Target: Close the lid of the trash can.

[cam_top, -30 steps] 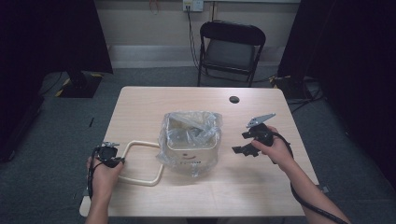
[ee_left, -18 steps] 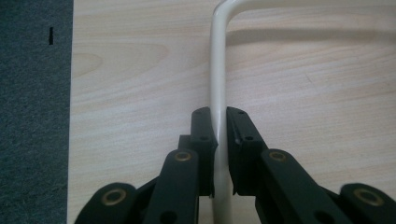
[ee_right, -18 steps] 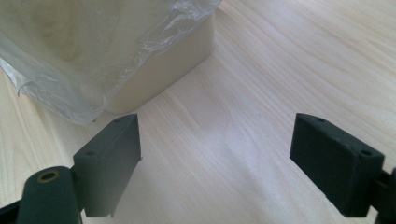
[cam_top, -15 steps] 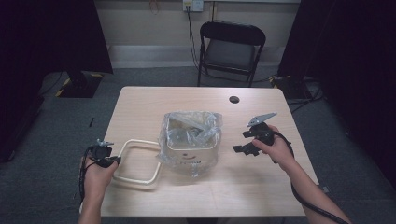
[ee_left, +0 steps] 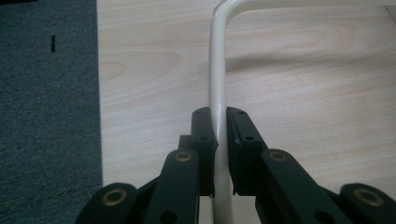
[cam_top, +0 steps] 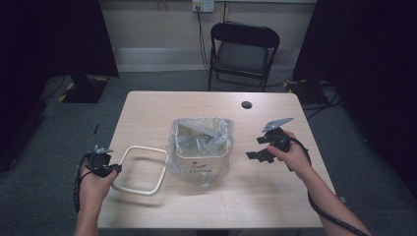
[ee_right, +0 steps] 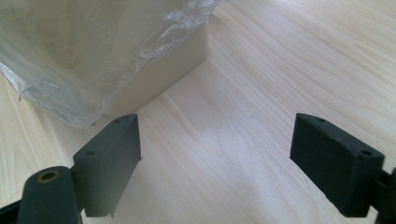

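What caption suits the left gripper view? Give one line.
Left gripper shut on the cream ring frame above the wooden table.

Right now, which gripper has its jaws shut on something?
The left gripper, jaws clamped on the cream ring frame. The right gripper is open, empty.

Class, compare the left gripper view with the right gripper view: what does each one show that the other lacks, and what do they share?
Left gripper view: the left gripper shut on the cream ring frame, with grey carpet beside the table edge.

Right gripper view: the right gripper with its jaws wide apart and nothing between them, near the cream bin draped in a clear plastic bag.

Shared: the pale wooden table beneath a pair of black jaws.
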A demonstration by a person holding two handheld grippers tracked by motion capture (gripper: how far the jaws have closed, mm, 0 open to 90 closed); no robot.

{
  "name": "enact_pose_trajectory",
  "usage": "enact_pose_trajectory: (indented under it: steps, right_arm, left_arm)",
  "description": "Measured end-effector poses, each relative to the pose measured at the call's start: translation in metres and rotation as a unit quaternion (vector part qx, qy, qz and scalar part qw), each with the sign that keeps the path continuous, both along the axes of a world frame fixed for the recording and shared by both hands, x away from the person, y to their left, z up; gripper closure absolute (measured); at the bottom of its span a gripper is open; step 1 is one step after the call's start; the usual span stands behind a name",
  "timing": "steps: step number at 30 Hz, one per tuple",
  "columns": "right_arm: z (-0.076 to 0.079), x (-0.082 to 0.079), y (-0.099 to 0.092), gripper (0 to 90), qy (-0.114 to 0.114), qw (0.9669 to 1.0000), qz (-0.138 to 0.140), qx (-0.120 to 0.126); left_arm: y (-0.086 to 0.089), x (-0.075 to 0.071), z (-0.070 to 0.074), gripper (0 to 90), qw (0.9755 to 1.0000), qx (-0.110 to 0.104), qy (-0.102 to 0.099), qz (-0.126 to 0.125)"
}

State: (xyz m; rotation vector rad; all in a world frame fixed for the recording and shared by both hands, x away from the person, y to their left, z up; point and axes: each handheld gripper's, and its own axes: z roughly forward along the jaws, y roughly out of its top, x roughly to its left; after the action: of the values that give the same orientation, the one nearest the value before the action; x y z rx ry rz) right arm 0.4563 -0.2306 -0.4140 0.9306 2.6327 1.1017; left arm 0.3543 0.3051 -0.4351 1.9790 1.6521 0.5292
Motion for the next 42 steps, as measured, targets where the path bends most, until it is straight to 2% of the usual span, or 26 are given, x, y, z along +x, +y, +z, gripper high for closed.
enact_pose_trajectory:
  steps: [1,6,15,23,29,34,42]
  right_arm:
    - [0.000,0.000,0.000,15.3,-0.001,1.0000,0.000,0.000]
    - [0.001,0.000,0.001,15.3,0.000,1.0000,-0.001,0.001]
    - [0.002,0.002,0.003,15.3,0.000,1.0000,-0.001,-0.001]
    - [0.002,0.002,0.006,15.3,0.000,1.0000,0.005,-0.001]
    - [0.003,0.001,0.004,15.3,0.000,1.0000,0.002,-0.001]
    - [0.004,0.002,0.001,15.3,-0.001,1.0000,0.000,-0.003]
    - [0.007,0.001,0.000,15.3,-0.003,1.0000,-0.001,-0.003]
  left_arm:
    - [0.001,-0.001,0.002,82.2,1.0000,-0.005,-0.001,0.000]
    - [0.005,-0.002,0.008,82.3,1.0000,0.000,0.001,-0.004]
    - [0.015,-0.009,0.005,82.3,1.0000,-0.007,0.003,0.006]
    - [0.018,-0.009,0.021,82.3,0.9999,-0.013,-0.009,0.004]
    - [0.019,-0.010,0.026,82.3,0.9996,-0.027,-0.012,0.003]
    - [0.019,-0.012,0.032,82.3,0.9994,-0.030,-0.015,0.002]
    - [0.015,-0.008,0.056,82.2,0.9990,-0.032,-0.031,-0.007]
